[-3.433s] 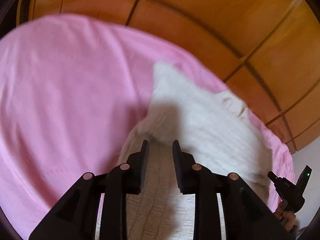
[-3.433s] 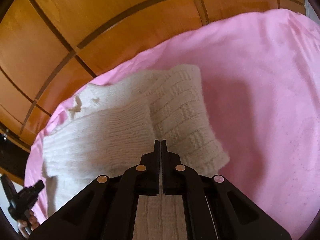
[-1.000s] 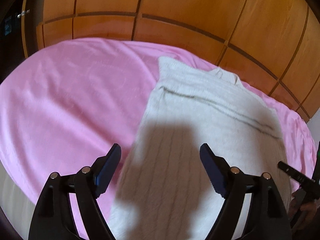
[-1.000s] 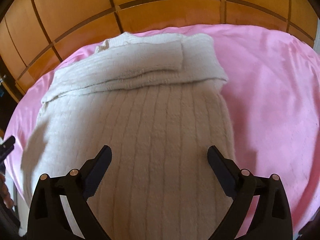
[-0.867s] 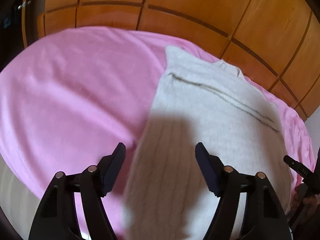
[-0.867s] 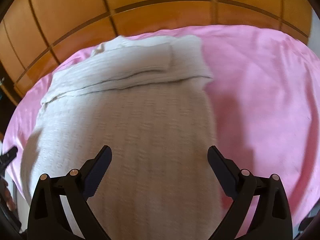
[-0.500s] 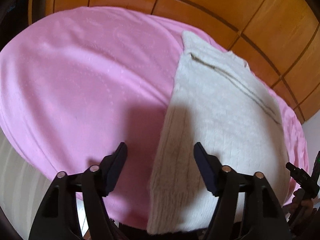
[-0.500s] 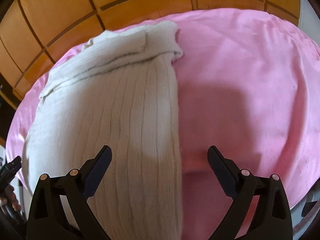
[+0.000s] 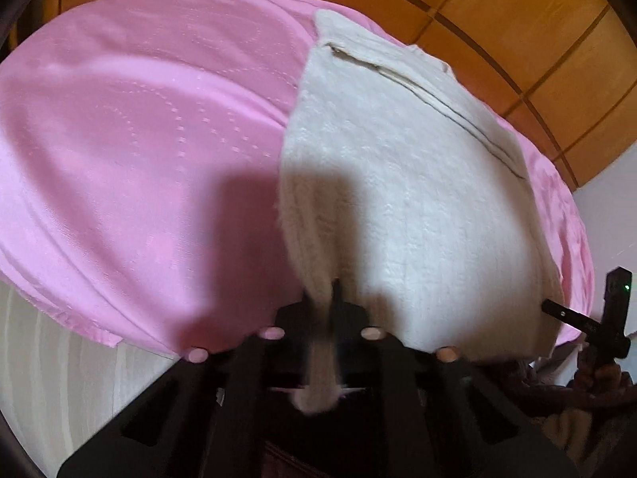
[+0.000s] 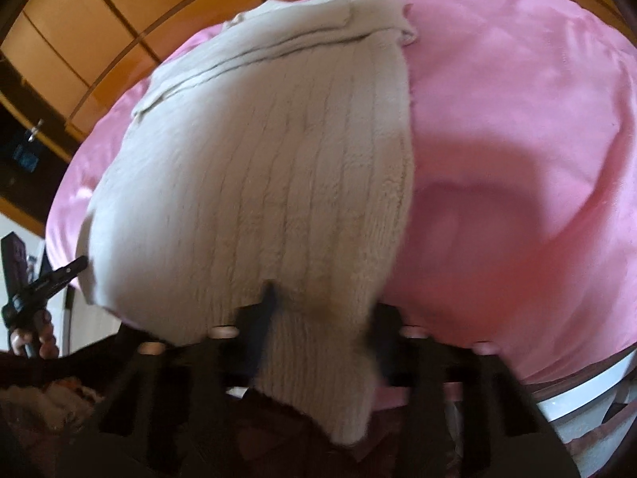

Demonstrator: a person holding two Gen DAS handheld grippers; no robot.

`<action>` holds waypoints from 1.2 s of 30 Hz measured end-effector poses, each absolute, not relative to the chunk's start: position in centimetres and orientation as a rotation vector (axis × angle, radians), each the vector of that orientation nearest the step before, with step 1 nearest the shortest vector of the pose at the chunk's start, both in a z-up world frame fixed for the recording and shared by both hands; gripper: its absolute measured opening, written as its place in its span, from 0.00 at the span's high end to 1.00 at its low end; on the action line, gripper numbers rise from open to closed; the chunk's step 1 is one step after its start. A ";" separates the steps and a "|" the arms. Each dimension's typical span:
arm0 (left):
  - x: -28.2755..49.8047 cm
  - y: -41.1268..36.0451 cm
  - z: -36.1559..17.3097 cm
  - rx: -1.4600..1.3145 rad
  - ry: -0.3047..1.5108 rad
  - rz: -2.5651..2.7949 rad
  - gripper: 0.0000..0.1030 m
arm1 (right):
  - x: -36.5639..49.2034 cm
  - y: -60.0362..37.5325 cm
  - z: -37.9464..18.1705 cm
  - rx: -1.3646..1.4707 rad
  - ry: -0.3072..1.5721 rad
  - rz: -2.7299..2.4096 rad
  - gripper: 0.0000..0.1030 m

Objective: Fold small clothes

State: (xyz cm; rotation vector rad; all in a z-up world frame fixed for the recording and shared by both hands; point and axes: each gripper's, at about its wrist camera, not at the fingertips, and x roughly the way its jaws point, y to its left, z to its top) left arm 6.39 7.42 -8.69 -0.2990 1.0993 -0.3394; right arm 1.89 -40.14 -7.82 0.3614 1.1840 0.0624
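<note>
Left black two-finger gripper (image 9: 323, 298) clamped tight on near left corner of the cream ribbed knit sweater (image 9: 402, 207), hem pinched btwn its jaws. Right black gripper (image 10: 318, 310) closing, jaws blurred, near right hem corner bunched btwn them. Sweater runs away flat over pink bedsheet (image 9: 151, 151) twd orange wood-panel wall (image 9: 517, 20)

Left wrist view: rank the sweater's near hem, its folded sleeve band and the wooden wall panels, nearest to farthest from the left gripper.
1. Near hem: pinched between the left gripper jaws.
2. Folded sleeve band: across the sweater's far end, upper right.
3. Wooden wall panels: behind the pink bedspread, top.
</note>
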 end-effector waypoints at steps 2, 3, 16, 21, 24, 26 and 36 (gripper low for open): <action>6.4 7.7 -7.5 -0.337 1.058 -0.372 0.95 | 2.1 -40.1 -6.6 0.377 1.157 0.103 0.88; 6.6 7.8 -6.9 -0.363 1.037 -0.392 0.95 | 2.3 -40.2 -6.1 0.380 1.144 0.117 0.88; 20.7 5.4 -2.3 -0.456 0.941 -0.410 0.95 | 13.0 -45.7 -3.9 0.590 0.944 0.031 0.88; 25.7 4.7 -3.6 -0.482 0.984 -0.335 0.58 | 16.3 -47.1 -5.5 0.635 0.953 -0.015 0.82; 25.6 6.1 -3.8 -0.521 0.946 -0.288 0.36 | 15.5 -48.3 -5.1 0.683 0.916 0.001 0.22; 24.9 7.5 -4.4 -0.537 0.949 -0.260 0.36 | 14.4 -48.7 -4.5 0.687 0.883 0.000 0.20; 21.0 6.8 -9.0 -0.494 1.037 -0.392 0.40 | 11.3 -47.0 -7.8 0.523 0.971 -0.048 0.34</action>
